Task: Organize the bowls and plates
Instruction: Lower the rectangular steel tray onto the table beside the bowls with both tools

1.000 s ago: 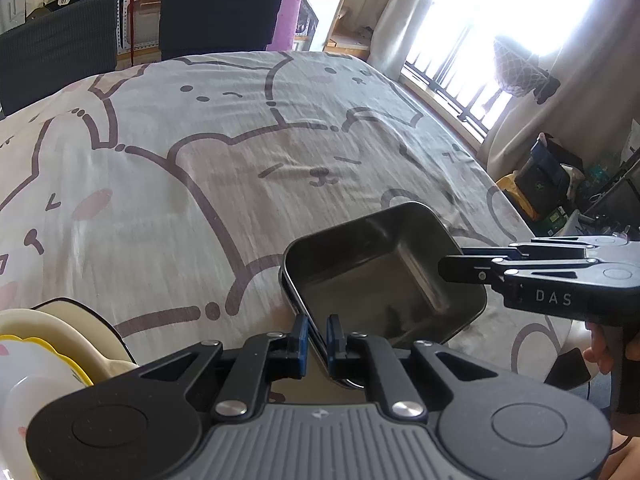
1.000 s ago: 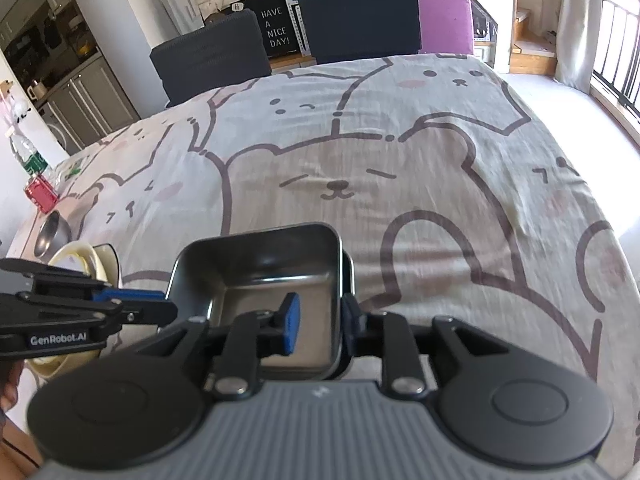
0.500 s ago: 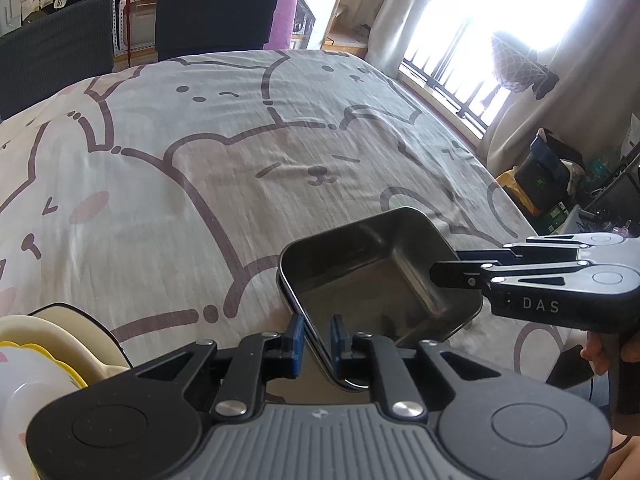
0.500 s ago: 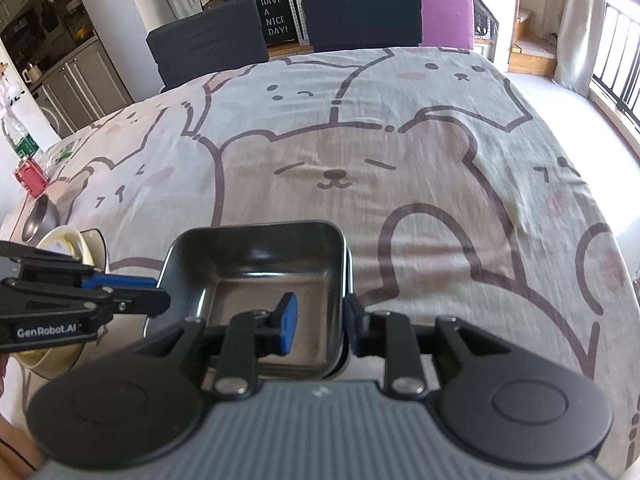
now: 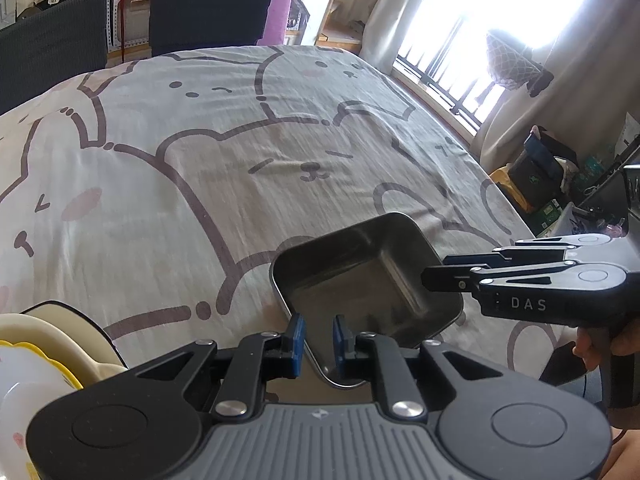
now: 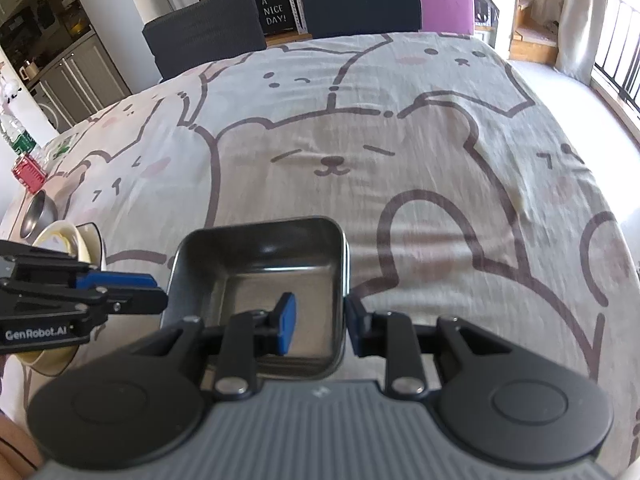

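A square steel tray [image 5: 360, 276] [image 6: 260, 264] rests on the bear-print tablecloth near the front edge. My left gripper [image 5: 318, 332] straddles the tray's near-left rim; its jaws are opening and the blue pads [image 5: 297, 338] stand clear of the metal. My right gripper [image 6: 320, 312] straddles the tray's right wall, one pad [image 6: 286, 320] inside and one outside, with a visible gap, so it is open. Each gripper shows from the side in the other's view: the right gripper [image 5: 436, 276] and the left gripper [image 6: 156, 300]. A stack of cream and yellow-rimmed bowls [image 5: 44, 344] [image 6: 72, 240] sits to the left.
A small steel bowl [image 6: 38, 212], a red box [image 6: 28, 170] and a bottle [image 6: 16, 136] stand at the table's left edge. Dark chairs [image 6: 200, 44] line the far side. Bags and clutter [image 5: 536, 176] lie on the floor right of the table. A hand [image 5: 600, 344] holds the right gripper.
The left jaws have spread apart off the tray's rim. The right jaws stand slightly wider. The tray has stayed where it was.
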The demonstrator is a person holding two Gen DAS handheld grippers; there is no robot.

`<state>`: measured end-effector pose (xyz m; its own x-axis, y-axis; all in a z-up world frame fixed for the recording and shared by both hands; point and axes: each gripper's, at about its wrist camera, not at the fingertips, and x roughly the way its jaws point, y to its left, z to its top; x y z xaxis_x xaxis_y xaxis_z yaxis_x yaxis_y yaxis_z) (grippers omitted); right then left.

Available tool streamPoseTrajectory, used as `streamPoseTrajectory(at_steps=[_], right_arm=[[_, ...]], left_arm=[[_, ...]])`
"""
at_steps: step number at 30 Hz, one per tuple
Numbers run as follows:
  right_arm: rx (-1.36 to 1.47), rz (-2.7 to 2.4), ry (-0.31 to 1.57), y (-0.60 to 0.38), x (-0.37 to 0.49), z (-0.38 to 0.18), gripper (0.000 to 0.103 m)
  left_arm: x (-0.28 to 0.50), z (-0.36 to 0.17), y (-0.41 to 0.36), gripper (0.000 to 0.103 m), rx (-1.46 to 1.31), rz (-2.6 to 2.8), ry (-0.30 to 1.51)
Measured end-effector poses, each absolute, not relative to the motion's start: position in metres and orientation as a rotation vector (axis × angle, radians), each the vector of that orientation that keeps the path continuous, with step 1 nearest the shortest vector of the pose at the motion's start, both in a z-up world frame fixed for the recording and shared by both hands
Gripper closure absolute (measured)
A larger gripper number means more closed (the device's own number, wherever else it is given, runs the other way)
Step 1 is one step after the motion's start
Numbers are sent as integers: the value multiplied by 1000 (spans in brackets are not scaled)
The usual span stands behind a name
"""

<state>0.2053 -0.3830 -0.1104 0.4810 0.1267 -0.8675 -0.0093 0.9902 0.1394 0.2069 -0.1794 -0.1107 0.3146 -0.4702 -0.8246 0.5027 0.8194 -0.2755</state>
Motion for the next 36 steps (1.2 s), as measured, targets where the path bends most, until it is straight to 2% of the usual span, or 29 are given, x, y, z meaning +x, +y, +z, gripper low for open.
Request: streamPoseTrajectory(at_steps=[11, 15, 20, 21, 23, 29, 36], right_arm=[[141, 100, 1074, -386, 201, -109, 68], [169, 121, 1049, -387, 197, -101, 66], [175, 170, 1037, -384, 195, -97, 67], [169, 164, 1053, -383, 196, -99, 68], [155, 156, 1087, -382, 198, -104, 76], [104, 140, 1111, -380, 196, -114, 89], [101, 143, 1127, -379, 198, -120, 90]], left_arm=[[207, -112, -175, 84, 24, -635, 1095], [206, -111, -174, 79, 22, -637, 1096], [204, -111, -173, 78, 23, -646, 1094], [204, -110, -173, 78, 24, -649, 1094], [203, -111, -174, 78, 27, -655, 1093], [202, -110, -176, 80, 37, -666, 1084], [202, -113, -178, 80, 46, -668, 1093]])
